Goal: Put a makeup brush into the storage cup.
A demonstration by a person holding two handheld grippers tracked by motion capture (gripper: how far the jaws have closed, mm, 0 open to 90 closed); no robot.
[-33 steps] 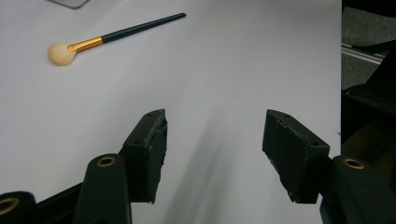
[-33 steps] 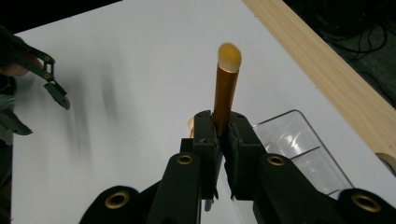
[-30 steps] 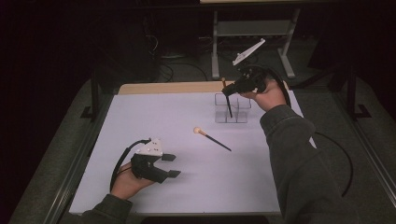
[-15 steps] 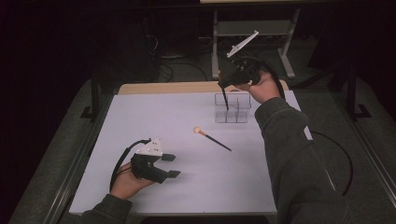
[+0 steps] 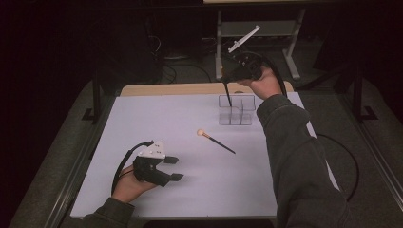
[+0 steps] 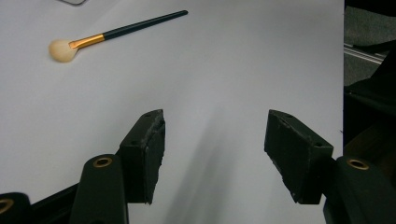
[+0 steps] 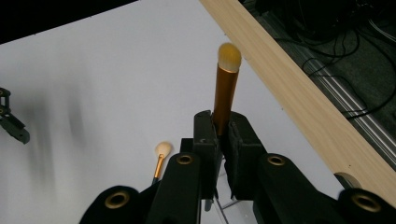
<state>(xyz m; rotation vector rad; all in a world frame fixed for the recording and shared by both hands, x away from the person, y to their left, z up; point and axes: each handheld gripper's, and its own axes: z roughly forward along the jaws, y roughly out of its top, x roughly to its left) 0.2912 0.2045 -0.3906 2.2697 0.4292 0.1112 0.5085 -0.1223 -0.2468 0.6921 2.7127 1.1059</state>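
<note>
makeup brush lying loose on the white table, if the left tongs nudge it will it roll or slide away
The slim black-handled makeup brush with a gold ferrule and cream bristle head has a round handle, so a sideways nudge would probably roll it. It looks light and stiff; only the bristles should give. The smooth white table likely lets it skid.

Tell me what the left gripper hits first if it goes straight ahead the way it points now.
Probably nothing on the table: the open left gripper points across bare white tabletop. The loose makeup brush lies off to one side of that line.
</note>
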